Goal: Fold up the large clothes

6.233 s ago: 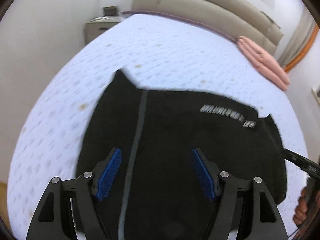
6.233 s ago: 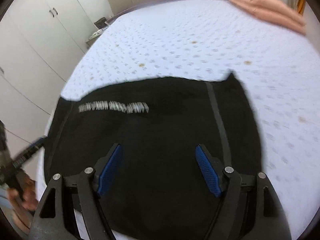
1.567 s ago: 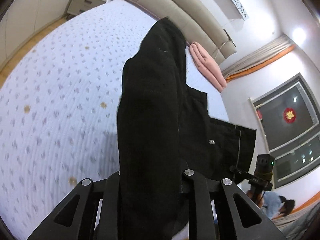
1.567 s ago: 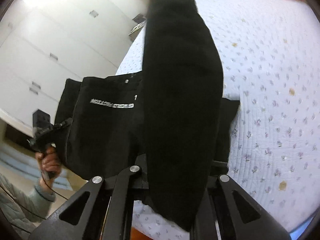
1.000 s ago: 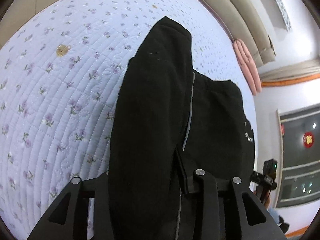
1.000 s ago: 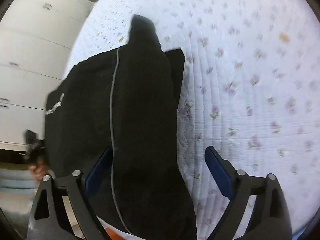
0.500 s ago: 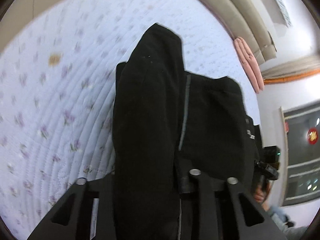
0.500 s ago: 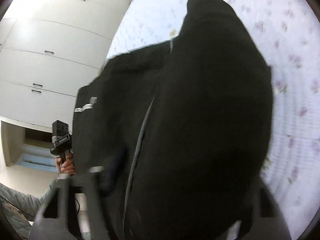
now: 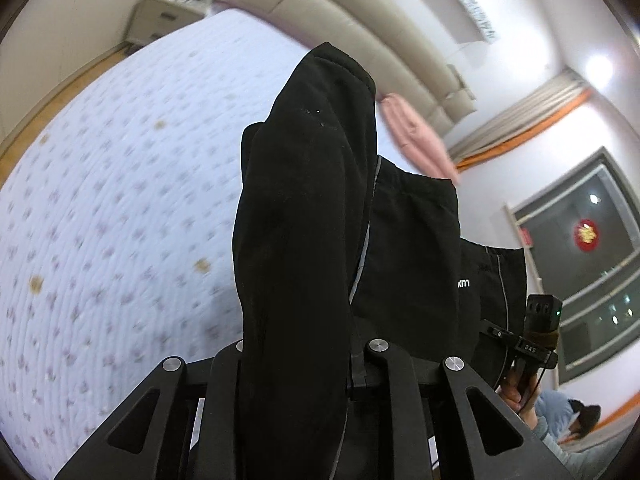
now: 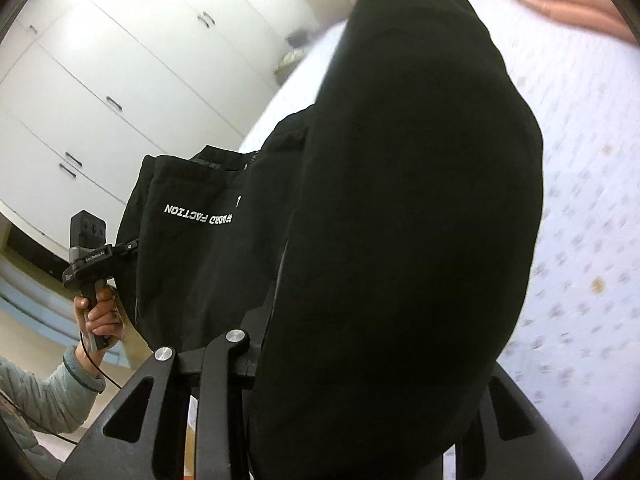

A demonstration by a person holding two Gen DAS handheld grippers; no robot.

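white print on the black garment (image 10: 208, 216) left of the right claw reads upside down, something like "world faction", the first letters unclear. from the left wrist, only a small white scrap of lettering shows on it. the other handle (image 10: 86, 264) has tiny white text, too small to read.

The black garment (image 9: 296, 240) is being lifted again off the bed (image 9: 120, 200); the right gripper (image 10: 360, 360) is reclamping it.

Left gripper (image 9: 298, 354) is raised with its jaws closed on the black garment (image 9: 304, 208); right gripper (image 10: 360, 344) is likewise raised and clamped on the garment
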